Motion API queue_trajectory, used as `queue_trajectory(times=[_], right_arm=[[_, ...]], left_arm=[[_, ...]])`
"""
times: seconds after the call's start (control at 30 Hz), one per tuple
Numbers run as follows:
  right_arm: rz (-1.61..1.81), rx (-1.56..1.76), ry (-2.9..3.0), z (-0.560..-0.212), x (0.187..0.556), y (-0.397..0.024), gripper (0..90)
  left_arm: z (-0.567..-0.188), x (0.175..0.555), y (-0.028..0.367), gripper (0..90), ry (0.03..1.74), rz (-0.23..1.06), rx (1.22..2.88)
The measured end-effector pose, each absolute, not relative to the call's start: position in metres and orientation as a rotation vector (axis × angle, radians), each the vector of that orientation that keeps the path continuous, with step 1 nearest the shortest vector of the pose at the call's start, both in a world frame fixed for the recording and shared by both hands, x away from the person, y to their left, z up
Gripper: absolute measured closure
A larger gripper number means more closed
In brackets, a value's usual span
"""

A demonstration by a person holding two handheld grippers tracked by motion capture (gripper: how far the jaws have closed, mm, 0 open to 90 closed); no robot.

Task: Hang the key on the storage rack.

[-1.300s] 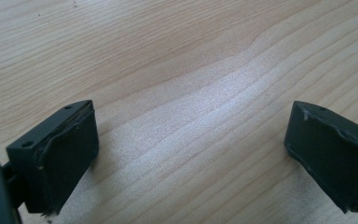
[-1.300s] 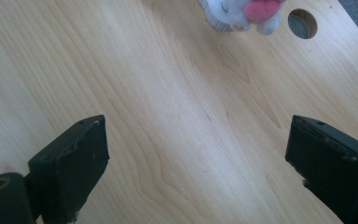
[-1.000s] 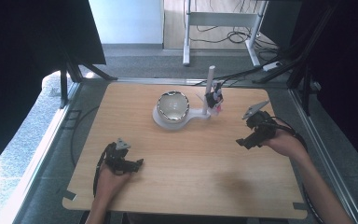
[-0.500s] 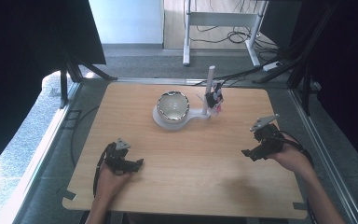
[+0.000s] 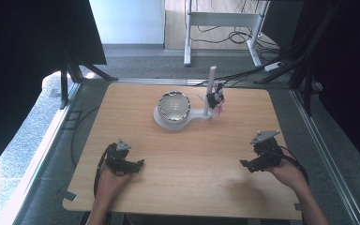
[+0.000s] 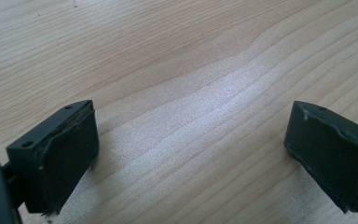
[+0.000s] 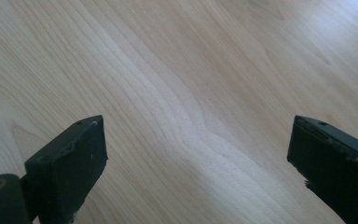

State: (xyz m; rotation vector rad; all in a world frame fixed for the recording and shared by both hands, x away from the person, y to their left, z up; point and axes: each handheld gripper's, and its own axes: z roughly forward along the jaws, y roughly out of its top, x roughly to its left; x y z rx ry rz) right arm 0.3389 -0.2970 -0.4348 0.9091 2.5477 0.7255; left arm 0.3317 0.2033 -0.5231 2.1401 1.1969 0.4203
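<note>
The right gripper [image 5: 246, 164] now sits low at the lower right of the high view, close over the counter [image 5: 192, 187]; a second ago it was higher up the frame and nearer the right edge, so it has come down and back toward the person. Its jaws are spread wide with nothing between them, and the right gripper view shows bare wood grain beyond them. The left gripper [image 5: 138, 164] holds its place at the lower left, unchanged over the same interval, jaws likewise spread and empty in the left gripper view.

The work piece has not moved: a shiny metal bowl [image 5: 173, 106] rests on a white stand [image 5: 161, 123] at upper centre of the high view, with an upright white post [image 5: 211, 89] just to its right carrying a small dark attachment [image 5: 214, 99].

Judgement: both grippers are well apart from the bowl and stand. The right hand's retreat reads as settling to a rest position, with no grasp under way.
</note>
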Motion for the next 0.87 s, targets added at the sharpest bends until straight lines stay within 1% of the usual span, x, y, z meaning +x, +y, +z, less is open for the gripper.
queue_trajectory(times=[0.17, 0.23, 0.27, 0.3, 0.4, 0.43, 0.53, 0.57, 0.6, 0.67, 0.8, 0.87], right_arm=[[0.797, 0.949, 2.51, -0.452, 0.332, -0.297, 5.2], [0.816, 0.969, 2.499, -0.462, 0.33, -0.296, 5.2], [0.835, 0.984, 2.482, -0.473, 0.327, -0.295, 5.2], [0.835, 0.984, 2.482, -0.473, 0.327, -0.295, 5.2], [0.86, 1.022, 2.465, -0.489, 0.324, -0.294, 5.2], [0.88, 1.043, 2.435, -0.499, 0.322, -0.295, 5.2], [0.913, 1.071, 2.423, -0.508, 0.32, -0.295, 5.2], [0.926, 1.089, 2.421, -0.513, 0.319, -0.294, 5.0], [0.944, 1.1, 2.406, -0.516, 0.318, -0.294, 2.9], [0.988, 1.13, 2.387, -0.52, 0.318, -0.296, 2.7], [0.971, 1.152, 2.376, -0.52, 0.318, -0.294, 0.0], [0.966, 1.161, 2.373, -0.52, 0.318, -0.294, 0.0]], left_arm=[[-0.523, 0.332, 0.203, 2.9, 1.197, 0.421, 2.139], [-0.523, 0.332, 0.203, 2.9, 1.198, 0.421, 2.139], [-0.523, 0.332, 0.203, 2.9, 1.198, 0.421, 2.139], [-0.523, 0.332, 0.203, 2.9, 1.197, 0.421, 2.138], [-0.523, 0.332, 0.203, 2.9, 1.198, 0.42, 2.139], [-0.523, 0.332, 0.203, 2.9, 1.197, 0.421, 2.138], [-0.523, 0.332, 0.203, 2.9, 1.198, 0.42, 2.139], [-0.523, 0.332, 0.203, 2.9, 1.198, 0.421, 2.139], [-0.523, 0.332, 0.203, 2.9, 1.198, 0.421, 2.139], [-0.523, 0.332, 0.203, 2.9, 1.198, 0.421, 2.138], [-0.523, 0.332, 0.203, 2.9, 1.197, 0.422, 2.139], [-0.523, 0.332, 0.203, 2.9, 1.198, 0.421, 2.138]])
